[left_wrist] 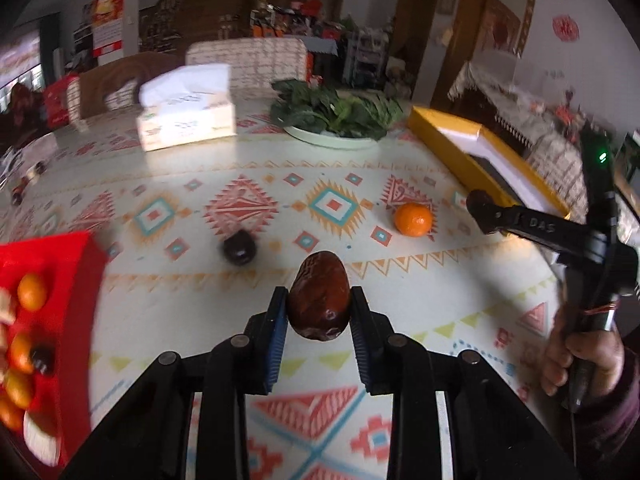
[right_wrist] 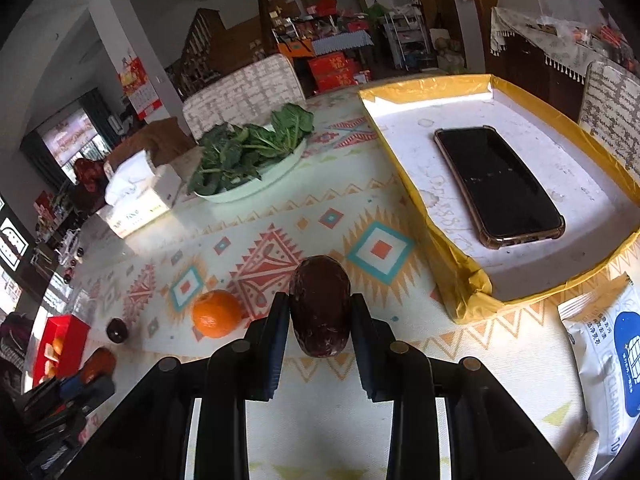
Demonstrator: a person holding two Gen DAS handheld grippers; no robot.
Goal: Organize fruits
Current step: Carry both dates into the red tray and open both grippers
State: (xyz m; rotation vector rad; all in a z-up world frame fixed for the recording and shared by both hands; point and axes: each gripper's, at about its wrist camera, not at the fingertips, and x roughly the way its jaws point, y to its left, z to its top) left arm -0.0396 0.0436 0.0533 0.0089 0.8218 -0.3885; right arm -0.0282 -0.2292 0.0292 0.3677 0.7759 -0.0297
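Now each claw, left [left_wrist: 319, 305] and right [right_wrist: 320, 307], grips one date; one orange [left_wrist: 413, 219] lies loose.

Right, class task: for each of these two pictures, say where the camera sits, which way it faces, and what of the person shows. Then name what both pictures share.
Left wrist view: sits on the left tool, looking forward and down over the patterned table; its pads clamp a reddish date; the person's right hand shows.
Right wrist view: sits on the right tool, facing down toward the yellow box holding a phone; its pads clamp a dark date; no hand is visible.
Shared: the tangerine, plate of greens, tissue box, red tray.
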